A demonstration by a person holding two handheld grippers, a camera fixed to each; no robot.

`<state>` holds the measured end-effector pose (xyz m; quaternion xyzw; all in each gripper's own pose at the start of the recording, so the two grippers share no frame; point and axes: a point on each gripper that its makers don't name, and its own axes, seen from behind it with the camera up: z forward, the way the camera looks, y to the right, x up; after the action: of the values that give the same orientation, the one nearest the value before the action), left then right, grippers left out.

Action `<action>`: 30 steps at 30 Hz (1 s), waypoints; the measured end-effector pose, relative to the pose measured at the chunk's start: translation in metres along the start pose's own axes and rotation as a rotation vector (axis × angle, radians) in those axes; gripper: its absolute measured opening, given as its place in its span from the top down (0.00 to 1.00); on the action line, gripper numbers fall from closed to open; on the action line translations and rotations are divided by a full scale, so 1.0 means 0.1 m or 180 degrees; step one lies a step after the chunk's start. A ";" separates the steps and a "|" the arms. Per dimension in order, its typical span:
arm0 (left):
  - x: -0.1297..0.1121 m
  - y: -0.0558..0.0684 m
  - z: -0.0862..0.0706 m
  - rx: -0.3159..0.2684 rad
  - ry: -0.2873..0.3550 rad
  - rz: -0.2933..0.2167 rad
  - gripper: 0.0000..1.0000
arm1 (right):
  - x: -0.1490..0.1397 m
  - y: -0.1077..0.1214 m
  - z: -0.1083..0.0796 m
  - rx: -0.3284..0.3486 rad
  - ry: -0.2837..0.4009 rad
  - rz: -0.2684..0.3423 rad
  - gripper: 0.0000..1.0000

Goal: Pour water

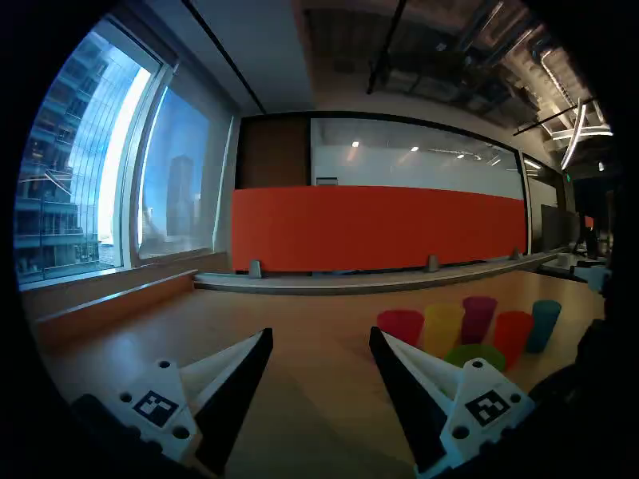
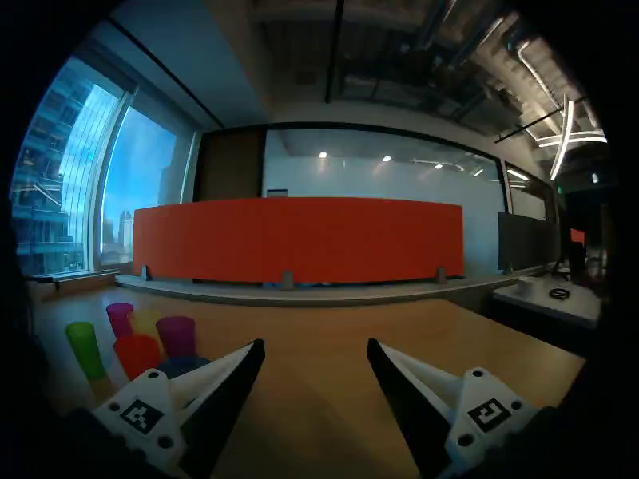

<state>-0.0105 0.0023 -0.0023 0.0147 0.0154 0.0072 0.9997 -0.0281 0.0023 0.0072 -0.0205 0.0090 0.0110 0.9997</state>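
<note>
Wood tabletop [image 1: 319, 383] stretched under the left gripper [image 1: 320, 330], jaws wide apart on nothing, with the coloured cups [image 1: 471, 327] clustered at its two o'clock. Right gripper [image 2: 315, 343] hung equally agape and empty, those cups at its ten o'clock.

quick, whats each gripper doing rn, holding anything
Left gripper: open, holding nothing.
Right gripper: open, holding nothing.
</note>
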 end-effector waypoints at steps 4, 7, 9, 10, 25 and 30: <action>0.00 0.00 0.00 0.0000 0.0000 0.0000 0.11 | 0.00 0.00 -0.01 0.0000 -0.0003 0.0000 0.01; 0.00 0.00 -0.01 0.0000 -0.0001 0.0000 0.11 | -0.01 0.00 -0.01 0.0000 -0.0005 0.0000 0.00; 0.00 0.00 -0.01 0.0000 -0.0001 -0.0001 0.11 | -0.01 0.00 -0.01 0.0000 -0.0004 0.0001 0.00; 0.00 0.00 -0.01 0.0000 -0.0001 -0.0001 0.11 | -0.01 0.00 -0.01 -0.0001 -0.0004 0.0001 0.00; 0.01 0.00 0.00 0.0000 -0.0001 0.0000 0.10 | -0.01 -0.01 -0.03 0.0000 -0.0004 0.0001 0.00; 0.00 0.00 0.00 0.0000 -0.0001 0.0000 0.11 | 0.00 -0.01 0.00 -0.0009 -0.0004 0.0000 0.01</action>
<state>-0.0101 0.0026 -0.0025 0.0147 0.0153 0.0071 0.9997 -0.0285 0.0011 0.0070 -0.0219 0.0083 0.0110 0.9997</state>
